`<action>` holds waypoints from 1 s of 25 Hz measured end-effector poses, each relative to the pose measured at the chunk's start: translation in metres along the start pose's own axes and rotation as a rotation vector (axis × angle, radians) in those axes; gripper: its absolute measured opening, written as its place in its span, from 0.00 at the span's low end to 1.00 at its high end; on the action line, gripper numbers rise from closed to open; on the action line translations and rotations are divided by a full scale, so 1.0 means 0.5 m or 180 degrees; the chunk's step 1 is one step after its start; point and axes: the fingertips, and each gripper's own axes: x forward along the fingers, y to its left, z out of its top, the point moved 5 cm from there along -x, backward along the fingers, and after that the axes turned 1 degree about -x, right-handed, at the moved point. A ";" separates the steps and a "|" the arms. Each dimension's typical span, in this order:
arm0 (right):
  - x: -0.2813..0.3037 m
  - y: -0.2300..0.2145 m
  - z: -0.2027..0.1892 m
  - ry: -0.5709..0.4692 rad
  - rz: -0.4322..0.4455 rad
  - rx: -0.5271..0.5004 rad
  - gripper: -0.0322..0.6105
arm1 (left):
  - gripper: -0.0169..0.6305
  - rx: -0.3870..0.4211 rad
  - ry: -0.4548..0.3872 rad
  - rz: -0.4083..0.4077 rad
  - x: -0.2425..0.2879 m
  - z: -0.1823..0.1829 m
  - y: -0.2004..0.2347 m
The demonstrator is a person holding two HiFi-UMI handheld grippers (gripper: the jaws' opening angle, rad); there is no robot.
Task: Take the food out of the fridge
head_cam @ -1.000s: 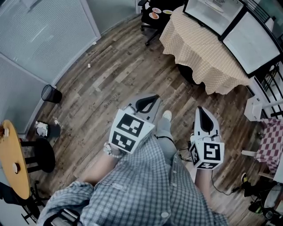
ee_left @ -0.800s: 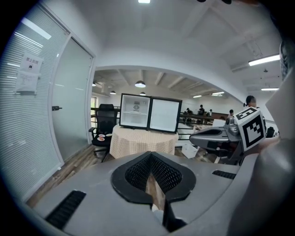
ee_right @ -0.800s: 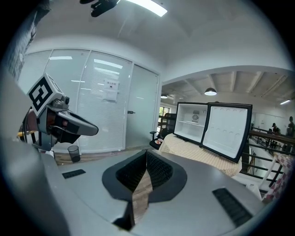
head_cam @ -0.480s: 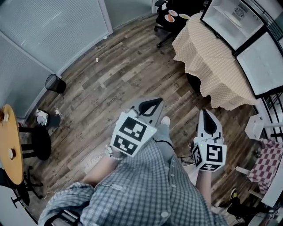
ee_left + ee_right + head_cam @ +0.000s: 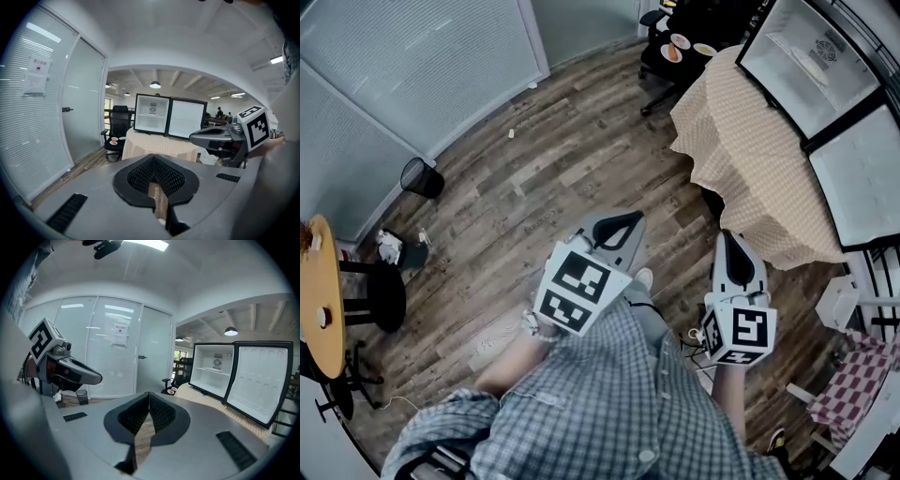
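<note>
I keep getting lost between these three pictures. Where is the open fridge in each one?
Head view: fridge in the top right corner, door swung open.
Left gripper view: fridge just above the middle.
Right gripper view: fridge on the right side.
Shared landmark: the checked tablecloth beneath it.

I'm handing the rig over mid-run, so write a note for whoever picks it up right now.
Left gripper: jaws shut, empty.
Right gripper: jaws shut, empty.
Both are over the floor, short of the table.
Fridge on the table, door open; its shelves look bare from here.
Plates of food sit on the chair beside the table.
Done: door open. Left: reach the fridge, check it for food.
</note>
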 end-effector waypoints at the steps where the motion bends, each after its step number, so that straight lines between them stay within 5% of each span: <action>1: 0.016 -0.016 0.003 -0.0005 0.0031 0.0002 0.06 | 0.04 -0.0012 0.0010 0.0036 0.015 0.008 0.005; 13: 0.177 -0.166 0.063 -0.0165 0.0313 -0.0241 0.06 | 0.04 -0.0136 -0.0062 0.0380 0.164 0.111 0.061; 25: 0.263 -0.304 0.071 -0.0222 0.0212 -0.0333 0.06 | 0.04 -0.0041 -0.0096 0.0306 0.299 0.184 0.081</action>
